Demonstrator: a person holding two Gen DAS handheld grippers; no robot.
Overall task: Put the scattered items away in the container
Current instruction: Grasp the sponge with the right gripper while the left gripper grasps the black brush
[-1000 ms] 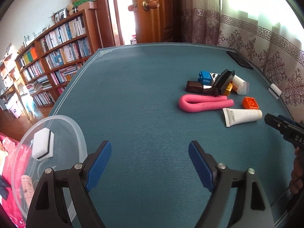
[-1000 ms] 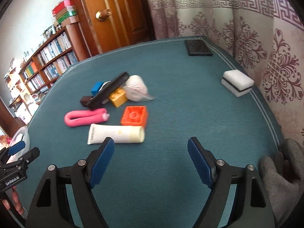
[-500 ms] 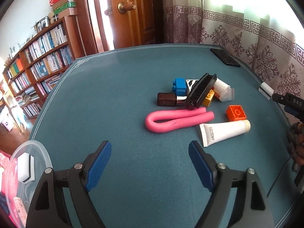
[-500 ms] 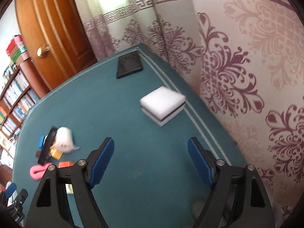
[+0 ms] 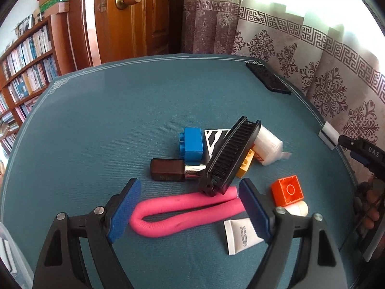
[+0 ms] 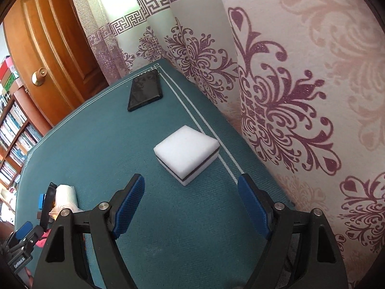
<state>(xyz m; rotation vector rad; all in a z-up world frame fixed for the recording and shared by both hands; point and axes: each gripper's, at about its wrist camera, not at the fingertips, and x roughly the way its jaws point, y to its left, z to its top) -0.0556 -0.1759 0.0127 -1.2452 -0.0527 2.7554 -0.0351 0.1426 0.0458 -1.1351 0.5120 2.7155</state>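
Observation:
My left gripper [image 5: 190,207] is open, its blue pads on either side of a bent pink foam tube [image 5: 182,212]. Behind the tube lie a black comb [image 5: 231,156], a brown lipstick [image 5: 168,173], a blue brick [image 5: 192,144], a yellow brick [image 5: 245,163], a white roll [image 5: 267,147], an orange brick [image 5: 287,190] and a white cream tube [image 5: 243,234]. My right gripper [image 6: 191,204] is open just short of a white sponge block with a dark stripe [image 6: 187,153]. A sliver of the clear container [image 5: 9,252] shows at the far left.
A black phone [image 6: 144,94] lies near the table's far corner. Patterned curtains hang along the right edge of the teal table [image 6: 108,144]. A wooden door and bookshelves stand behind. The other gripper [image 5: 361,149] and a hand show at the right of the left wrist view.
My left gripper swung from the container across to the pile and now straddles the pink tube. My right gripper turned away from the pile and closed in on the white sponge.

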